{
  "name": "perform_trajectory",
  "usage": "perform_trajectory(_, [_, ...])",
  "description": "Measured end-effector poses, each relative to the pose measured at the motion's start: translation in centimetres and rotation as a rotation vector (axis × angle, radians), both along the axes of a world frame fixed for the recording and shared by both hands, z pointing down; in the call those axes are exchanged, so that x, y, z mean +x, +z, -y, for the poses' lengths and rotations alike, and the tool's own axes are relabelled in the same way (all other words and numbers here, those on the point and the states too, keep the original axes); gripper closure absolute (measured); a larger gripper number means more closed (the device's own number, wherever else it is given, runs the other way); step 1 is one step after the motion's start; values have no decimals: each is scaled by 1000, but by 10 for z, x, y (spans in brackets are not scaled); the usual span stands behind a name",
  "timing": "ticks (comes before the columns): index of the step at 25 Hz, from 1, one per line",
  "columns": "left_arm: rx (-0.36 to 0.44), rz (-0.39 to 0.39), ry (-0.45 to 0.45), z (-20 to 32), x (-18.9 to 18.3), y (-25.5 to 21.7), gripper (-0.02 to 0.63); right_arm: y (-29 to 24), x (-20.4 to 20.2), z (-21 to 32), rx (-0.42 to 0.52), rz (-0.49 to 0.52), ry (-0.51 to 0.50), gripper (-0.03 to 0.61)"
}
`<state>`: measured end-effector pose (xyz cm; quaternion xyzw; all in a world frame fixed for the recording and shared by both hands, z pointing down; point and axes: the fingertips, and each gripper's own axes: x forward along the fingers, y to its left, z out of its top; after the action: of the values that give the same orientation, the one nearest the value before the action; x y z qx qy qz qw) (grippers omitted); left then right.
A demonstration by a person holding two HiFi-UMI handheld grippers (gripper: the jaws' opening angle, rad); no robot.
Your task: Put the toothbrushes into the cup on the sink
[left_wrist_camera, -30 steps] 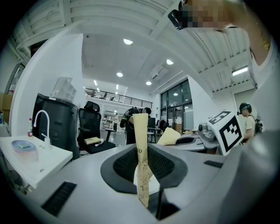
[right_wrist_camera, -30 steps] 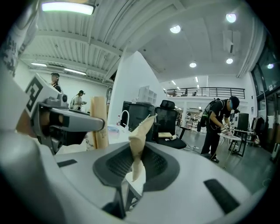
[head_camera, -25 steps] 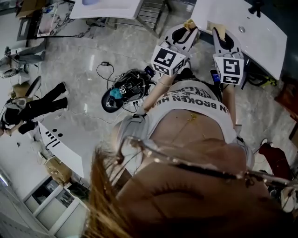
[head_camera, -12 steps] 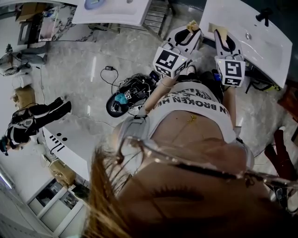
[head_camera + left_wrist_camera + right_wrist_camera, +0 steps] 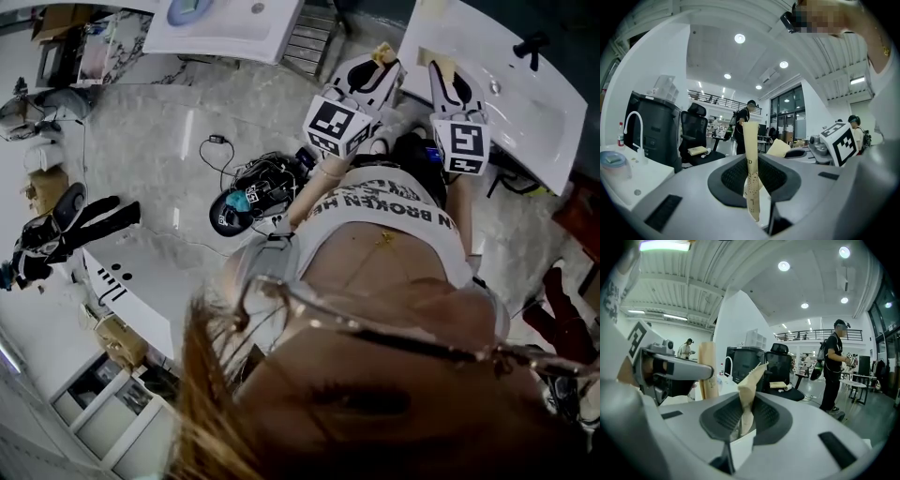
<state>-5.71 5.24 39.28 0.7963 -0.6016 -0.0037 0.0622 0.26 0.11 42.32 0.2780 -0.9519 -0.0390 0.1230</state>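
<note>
While left gripper [image 5: 754,180] pinches left toothbrush [image 5: 750,145], paper-wrapped, long axis upright, tip at 12 o'clock, right gripper [image 5: 744,416] pinches right toothbrush [image 5: 751,383], wrapper crumpled, tip leaning toward 1 o'clock.

Left gripper [image 5: 753,180] and right gripper [image 5: 743,416]: matt grey plastic shells, with black textured pads that look rubbery. Left toothbrush [image 5: 751,154] and right toothbrush [image 5: 749,387]: matt tan paper sleeves, the left printed, the right creased. Sink [image 5: 530,108]: smooth glossy white. Tap [image 5: 531,43]: matt black. Floor [image 5: 150,141]: polished grey marbled stone, reflective.
</note>
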Motion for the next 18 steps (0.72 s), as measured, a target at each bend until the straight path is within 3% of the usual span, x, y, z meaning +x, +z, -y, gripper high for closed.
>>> perform_trajectory(12, [-18,9,-25,75,17,0,548,0,8,66,-12,-8,-82,515])
perform_trajectory(18, [-28,7,-37,97,32,3,548,1,31,89,-19,8,-71,515])
